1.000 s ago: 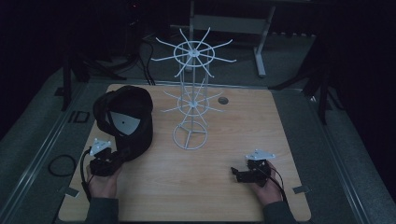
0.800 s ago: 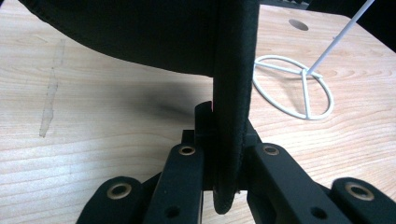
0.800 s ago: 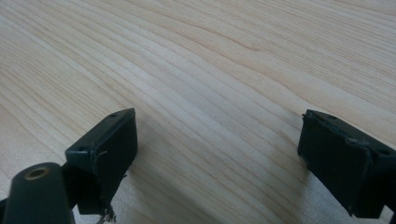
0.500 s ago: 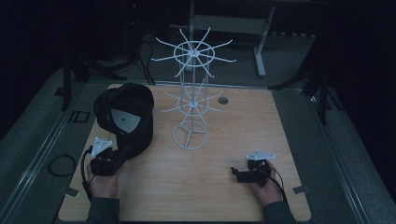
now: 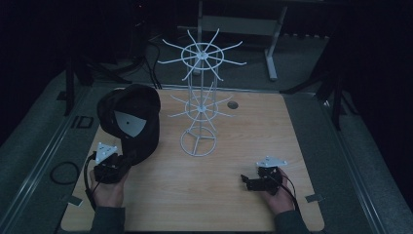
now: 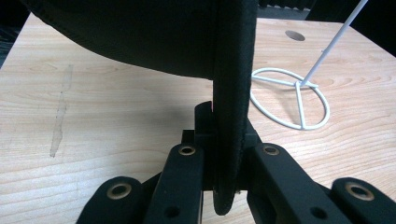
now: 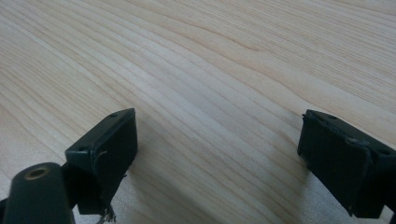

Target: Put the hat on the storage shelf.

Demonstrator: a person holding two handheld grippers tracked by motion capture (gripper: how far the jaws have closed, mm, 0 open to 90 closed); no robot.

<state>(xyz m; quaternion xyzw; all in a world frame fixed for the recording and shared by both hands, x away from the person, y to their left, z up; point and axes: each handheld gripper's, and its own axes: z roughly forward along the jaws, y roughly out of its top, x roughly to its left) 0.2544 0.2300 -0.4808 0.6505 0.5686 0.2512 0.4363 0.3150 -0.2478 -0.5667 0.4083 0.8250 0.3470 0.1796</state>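
Observation:
A black cap [image 5: 130, 118] lies at the table's left, tilted up with a pale label showing inside. My left gripper [image 5: 126, 159] is shut on its brim [image 6: 231, 93], which stands edge-on between the jaws of that gripper [image 6: 224, 156]. A white wire hanger stand [image 5: 198, 105] with spoke hooks stands mid-table; its ring base [image 6: 289, 100] sits just right of the brim. Near the front right, my right gripper [image 5: 246, 181] rests low over the wood, and in its own view the right gripper [image 7: 219, 144] is open with only bare wood between the jaws.
The wooden table [image 5: 243, 131] has a small round hole [image 5: 233, 105] behind the stand. Grey flooring surrounds the table, with a coiled cable [image 5: 62, 171] at the left and a metal frame leg [image 5: 272, 53] beyond the far edge.

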